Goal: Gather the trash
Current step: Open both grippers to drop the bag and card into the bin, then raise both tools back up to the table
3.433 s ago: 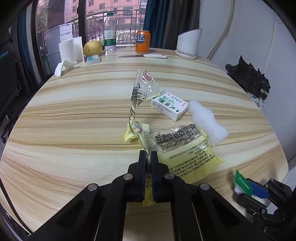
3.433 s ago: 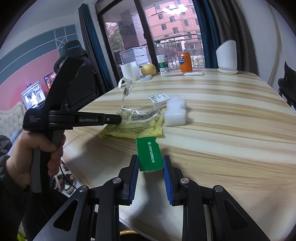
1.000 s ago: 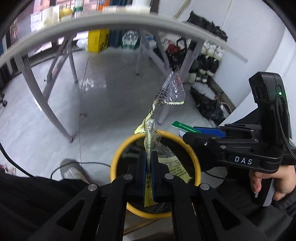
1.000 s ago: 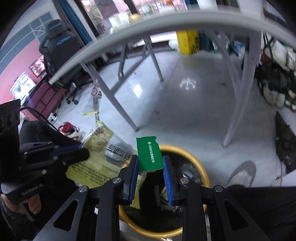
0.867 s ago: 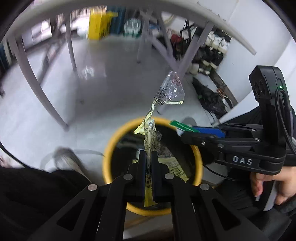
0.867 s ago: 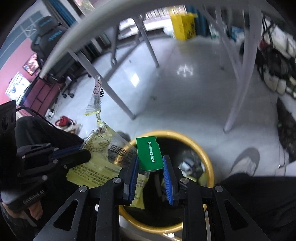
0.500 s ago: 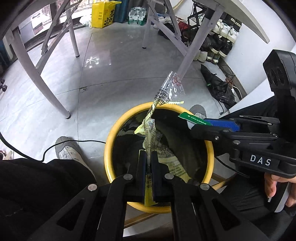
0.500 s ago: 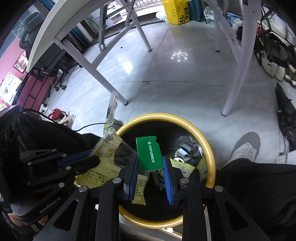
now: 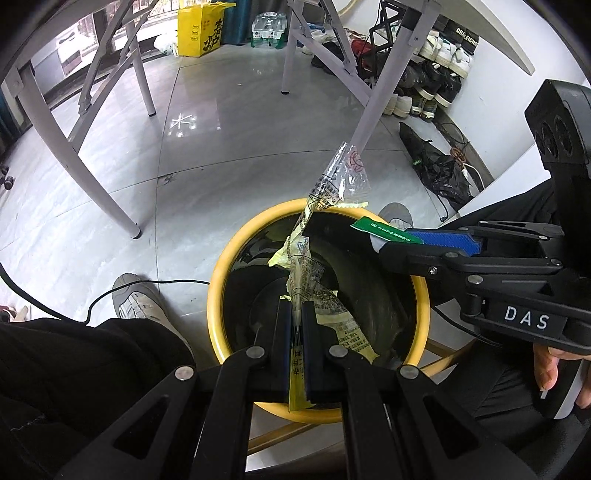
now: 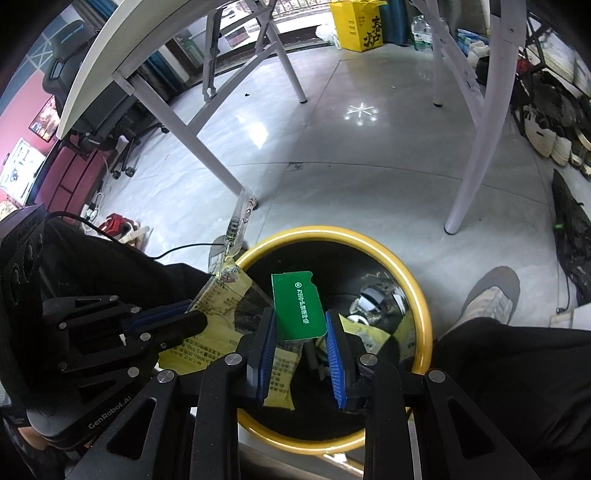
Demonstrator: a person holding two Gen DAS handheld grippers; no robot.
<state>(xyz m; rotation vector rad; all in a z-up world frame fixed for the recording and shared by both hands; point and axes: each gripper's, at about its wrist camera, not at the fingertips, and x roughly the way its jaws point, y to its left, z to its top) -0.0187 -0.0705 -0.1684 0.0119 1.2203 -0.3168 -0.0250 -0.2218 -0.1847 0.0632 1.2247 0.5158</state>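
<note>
My left gripper (image 9: 294,332) is shut on a yellow and clear plastic wrapper (image 9: 317,258), which hangs over the yellow-rimmed black trash bin (image 9: 236,251). The wrapper's clear tail (image 9: 341,177) sticks out past the bin's far rim. My right gripper (image 10: 301,332) is shut on a green packet (image 10: 297,306) and holds it above the same bin (image 10: 421,288). The left gripper (image 10: 177,325) and wrapper (image 10: 221,291) also show in the right wrist view, over the bin's left side. The right gripper (image 9: 413,240) and green packet (image 9: 384,230) also show in the left wrist view, over the bin's right side. Trash lies at the bin's bottom (image 10: 369,302).
White table legs (image 9: 373,107) stand on the grey tiled floor behind the bin. The person's legs and shoes (image 10: 491,295) flank the bin closely. A cable (image 9: 147,286) runs on the floor at left. Shoes on a rack (image 9: 436,81) and a yellow box (image 9: 201,31) sit farther back.
Both grippers have moved from the table top down to the bin. In the last second they have closed in over its opening. Both still hold their items.
</note>
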